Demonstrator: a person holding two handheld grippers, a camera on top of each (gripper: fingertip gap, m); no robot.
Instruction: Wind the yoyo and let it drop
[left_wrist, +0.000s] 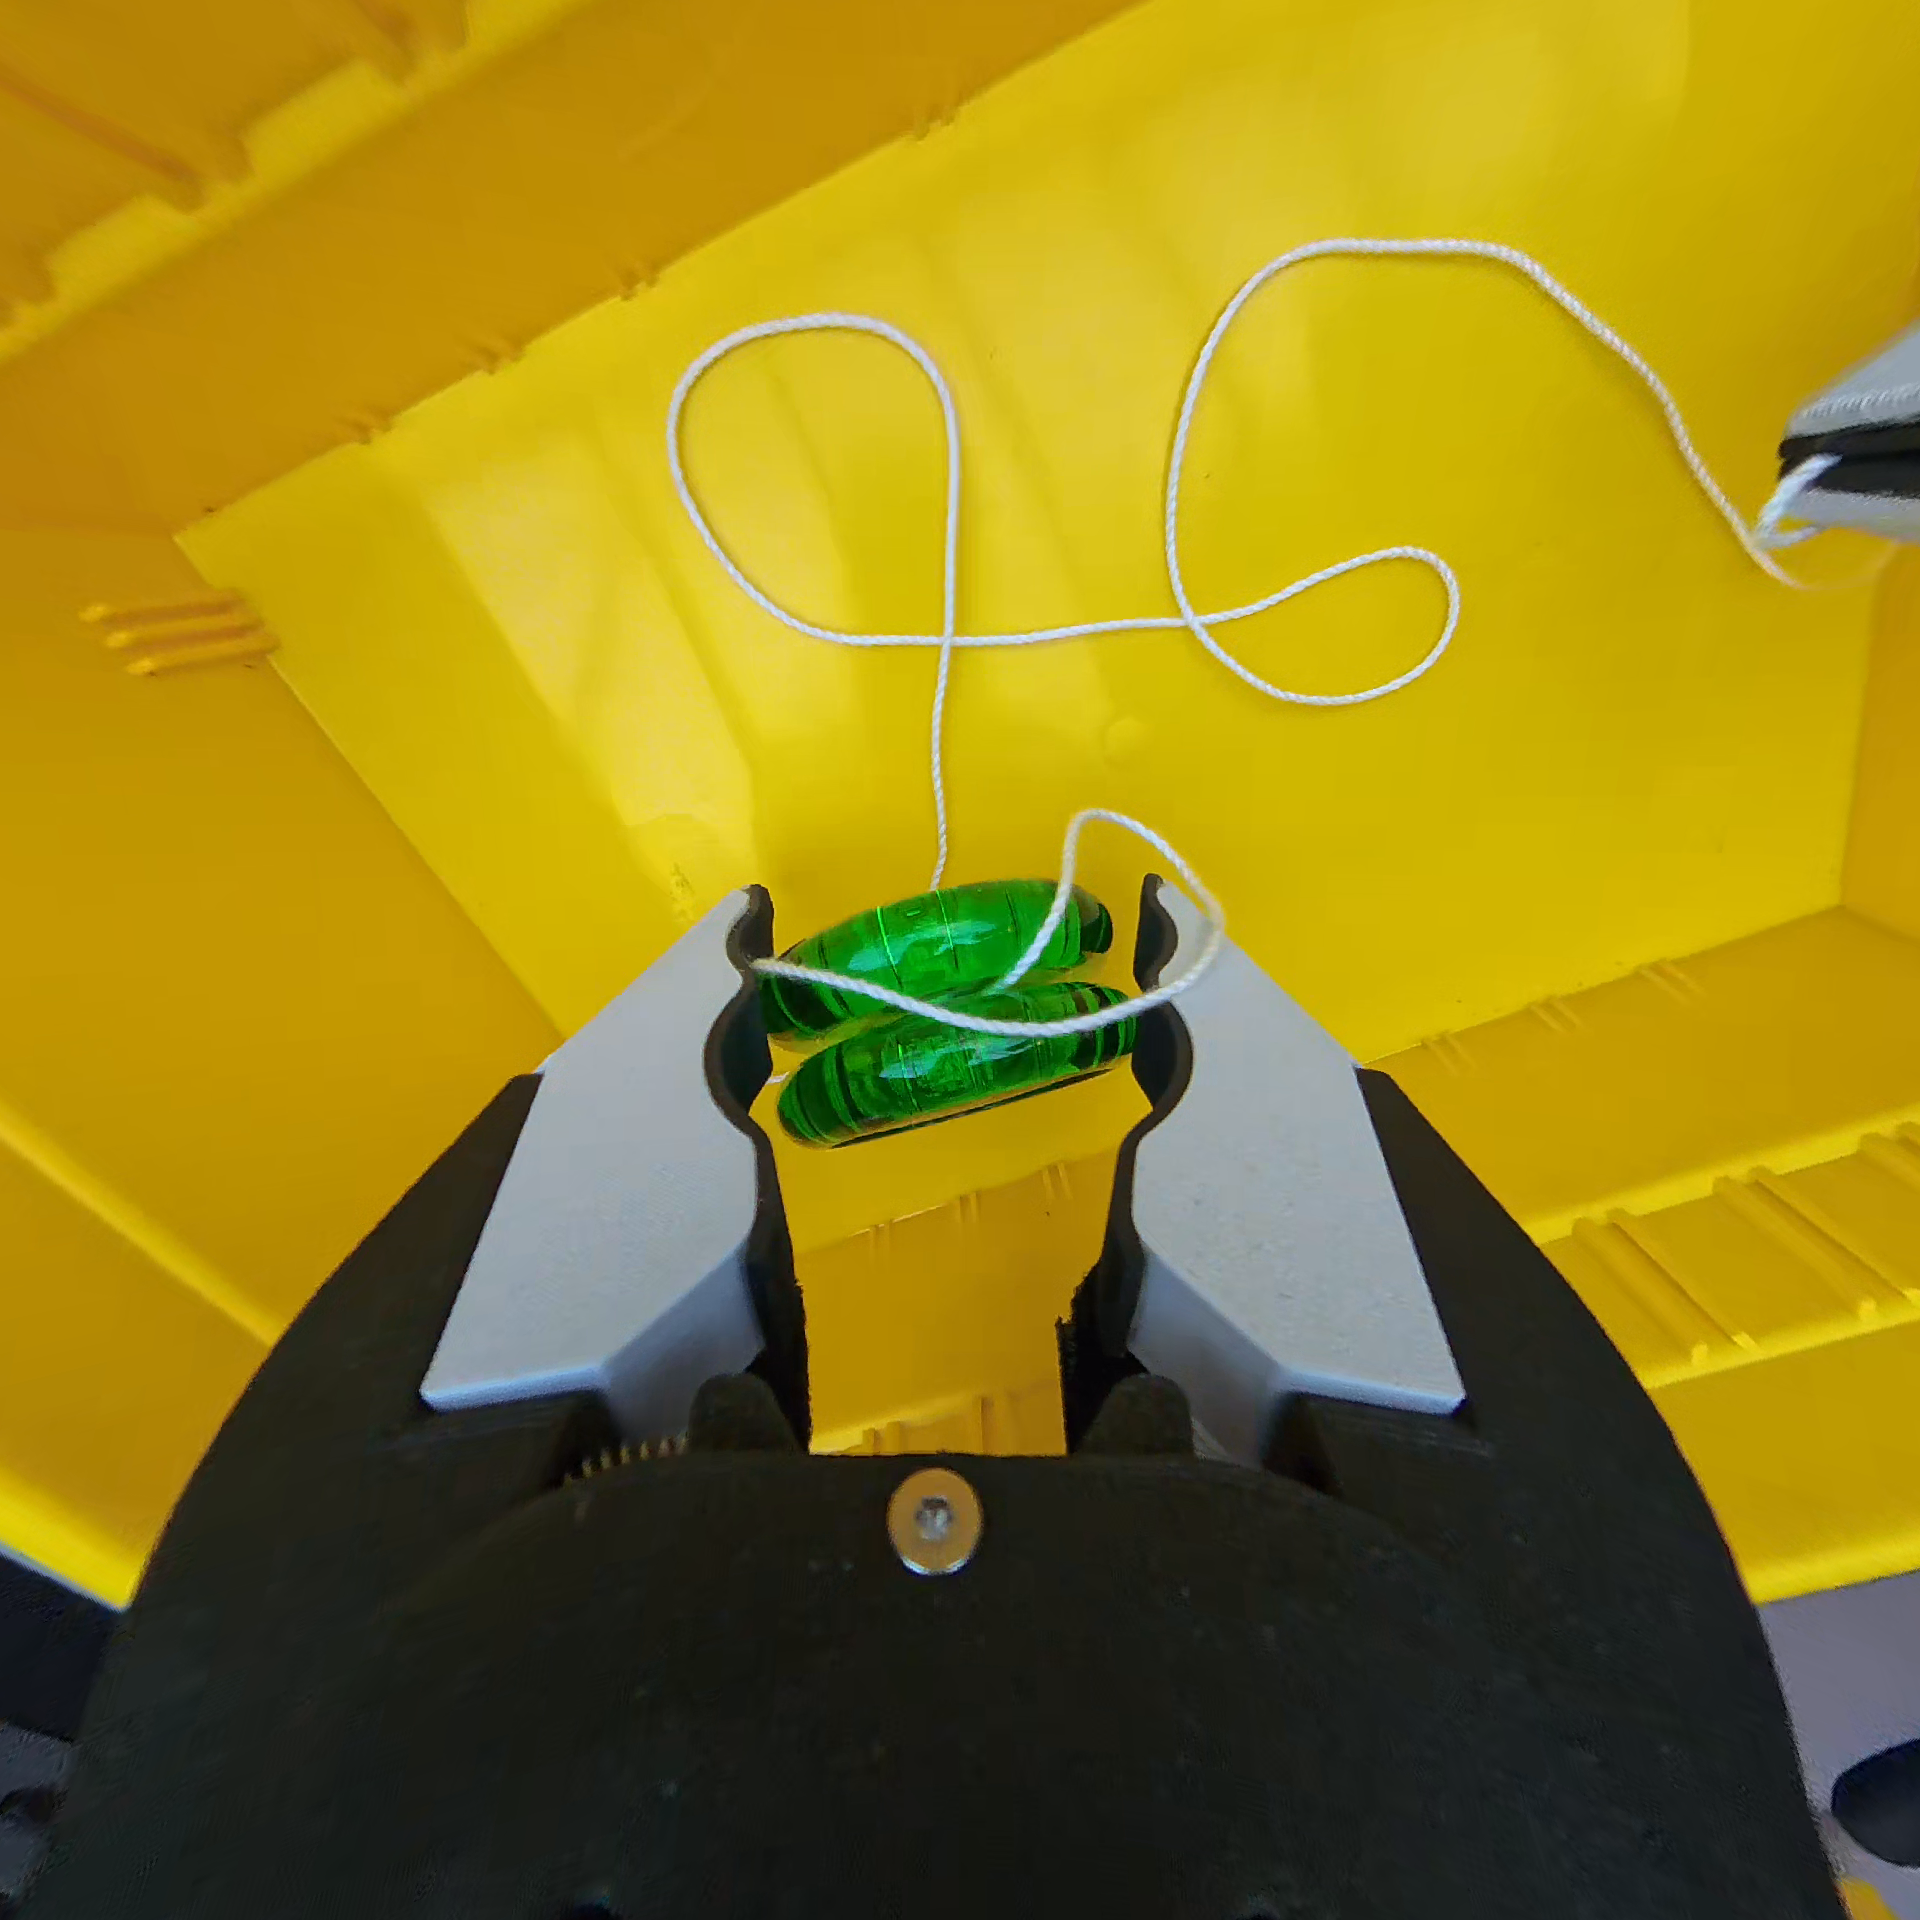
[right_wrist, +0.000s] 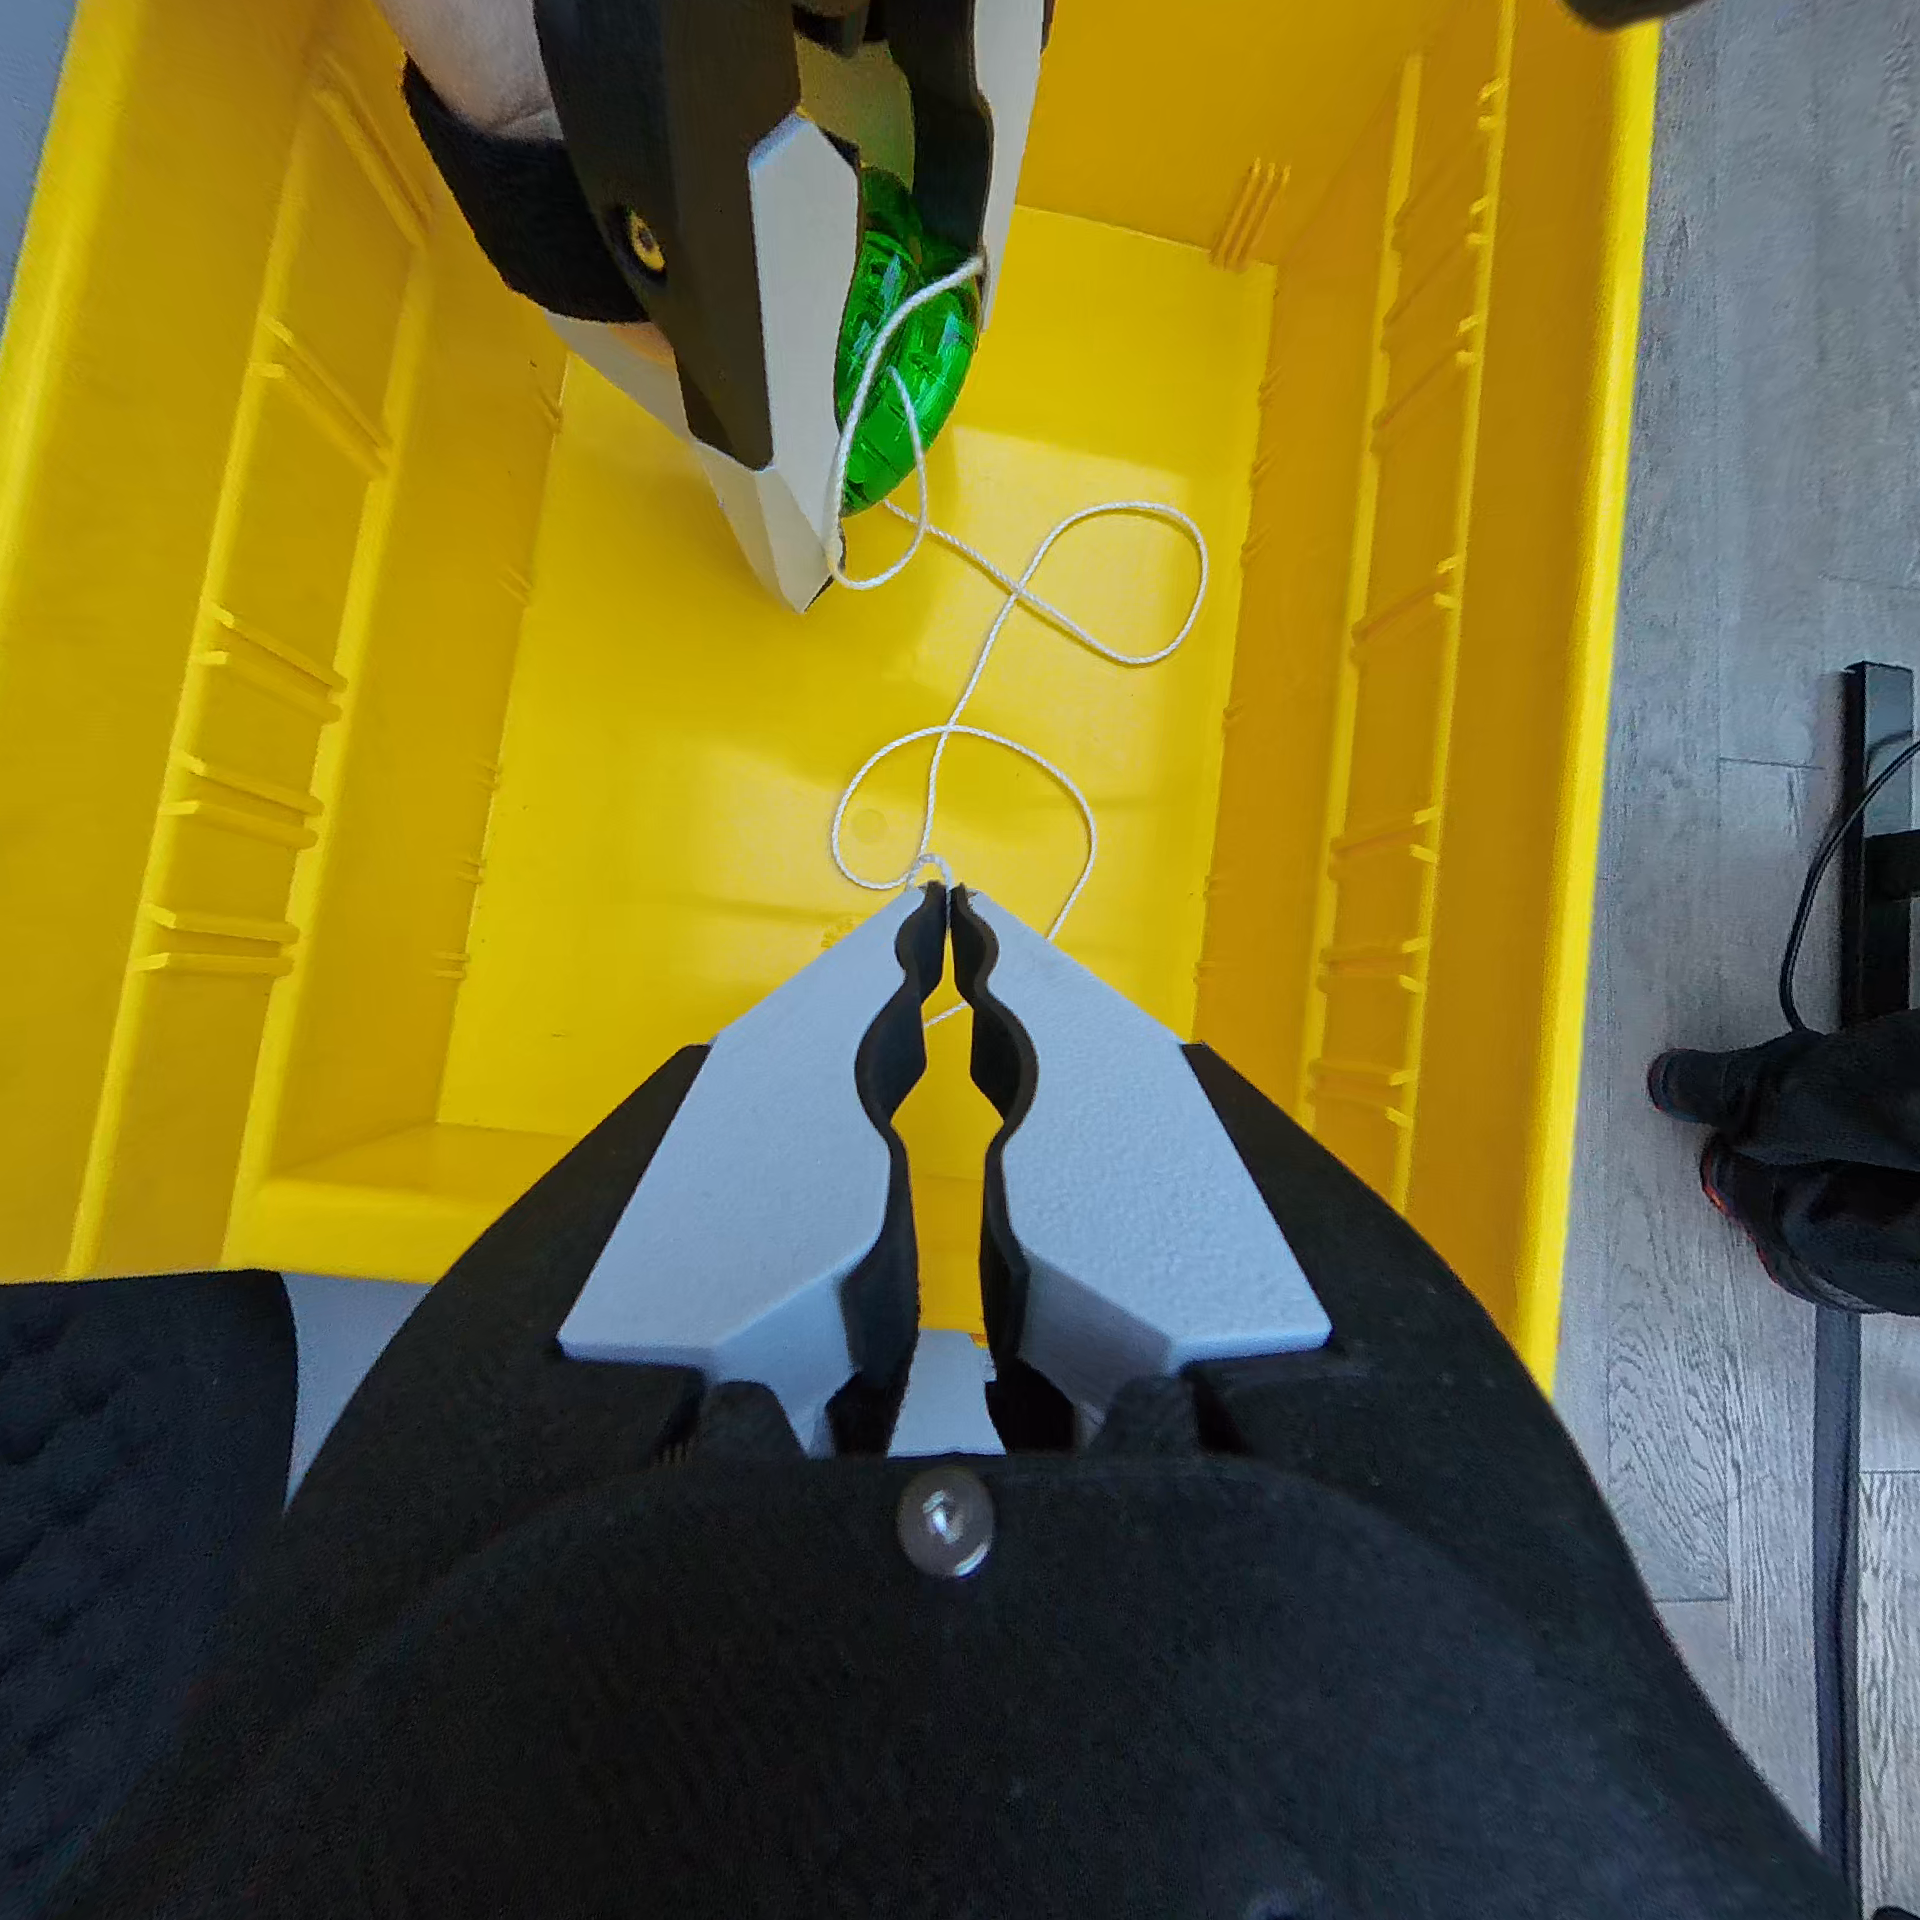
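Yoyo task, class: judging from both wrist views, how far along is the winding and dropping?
Done: the left hand-held gripper clamps the green yoyo; the right hand-held gripper pinches the white string near its end. In hand: only a turn or so crosses the yoyo. Left: most string lies looped in the yellow bin, so winding and the drop remain.

Two grippers: left gripper (left_wrist: 948, 961) and right gripper (right_wrist: 950, 902), each with two grey fingers lined with black pads. One green yoyo (left_wrist: 940, 1003), made of two translucent halves. One white string (left_wrist: 1195, 623), lying in three loose loops over the floor of the bin. One yellow bin (right_wrist: 343, 644). One silver screw (left_wrist: 933, 1523) on each gripper body. One dark shoe (right_wrist: 1808, 1195) at the right edge.
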